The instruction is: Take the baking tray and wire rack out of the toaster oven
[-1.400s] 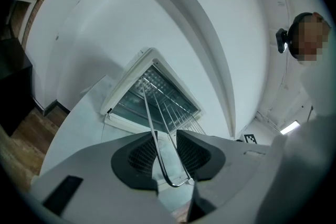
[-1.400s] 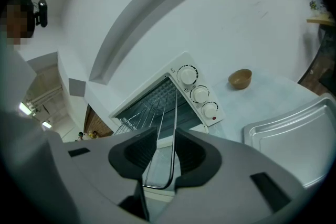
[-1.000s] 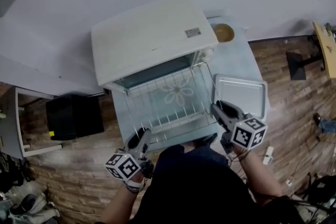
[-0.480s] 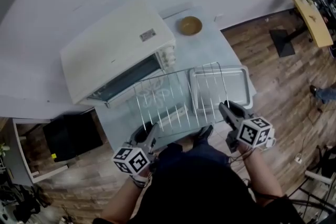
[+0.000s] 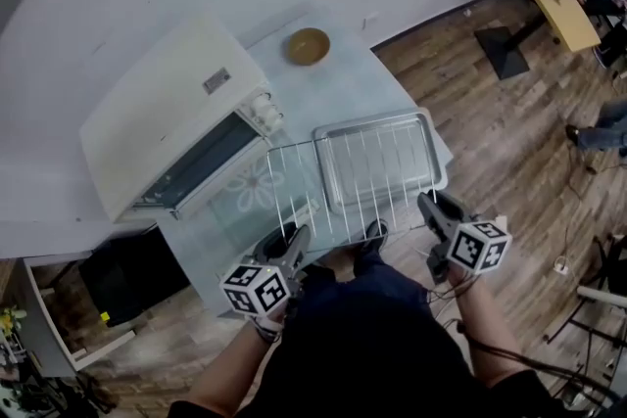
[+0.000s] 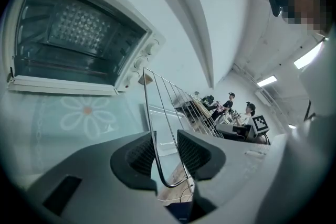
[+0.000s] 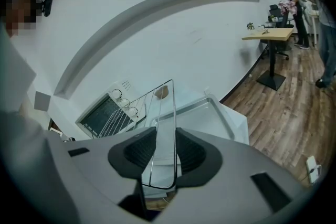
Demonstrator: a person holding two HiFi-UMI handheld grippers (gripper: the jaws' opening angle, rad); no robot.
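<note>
My left claw and right claw each pinch 1 near corner of the thin silver wire rack; 2 grips keep it level. It hangs clear of the cream toaster oven, partly over the shallow silver baking tray on the pale bench. I judge both out, with the rack only needing to be set down.
</note>
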